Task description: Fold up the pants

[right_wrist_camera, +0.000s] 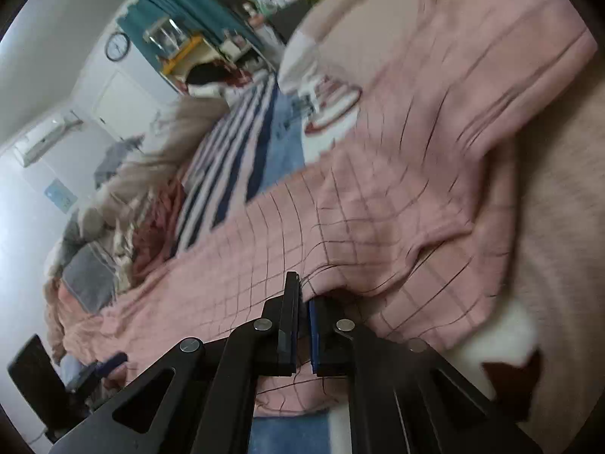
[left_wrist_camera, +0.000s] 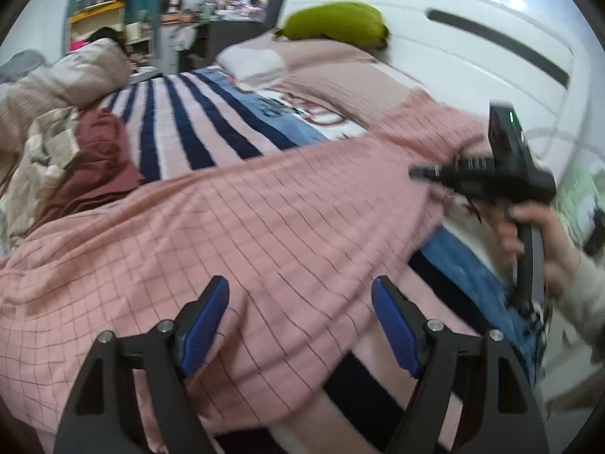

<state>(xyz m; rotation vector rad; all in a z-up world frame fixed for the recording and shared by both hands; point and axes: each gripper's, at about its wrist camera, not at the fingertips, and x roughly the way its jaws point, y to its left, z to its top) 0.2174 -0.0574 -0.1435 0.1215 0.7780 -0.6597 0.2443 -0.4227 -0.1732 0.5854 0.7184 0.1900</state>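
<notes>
Nearest the left wrist camera, the left tongs (left_wrist_camera: 300, 325) stand wide apart, blue pads (left_wrist_camera: 206, 325) facing each other, hovering low over the near edge of the pink checked pants (left_wrist_camera: 264, 227) and holding nothing. The pants lie spread across the bed (left_wrist_camera: 181, 128), over its navy-and-pink striped cover, running from the near left toward the pillows at the headboard. In the right wrist view, the right tongs (right_wrist_camera: 302, 325) are drawn nearly together on a raised pucker of the pink cloth; fabric appears to pass between the pads, though blur makes the bite hard to confirm. The left view shows the right device out at the far right of the garment, gripped from below by the right hand (left_wrist_camera: 537, 234), its nose pointing left and level with the cloth, wrist tilted outward. A green cushion (left_wrist_camera: 336, 22) rests near the headboard, well apart from the work. Judgement: the step in hand is securing the two ends of the pants ahead of a first fold; one end looks taken, the other is not. The next move calls for the left tongs to drop onto the near hem and clamp it, so both ends can be lifted together and carried across evenly.
</notes>
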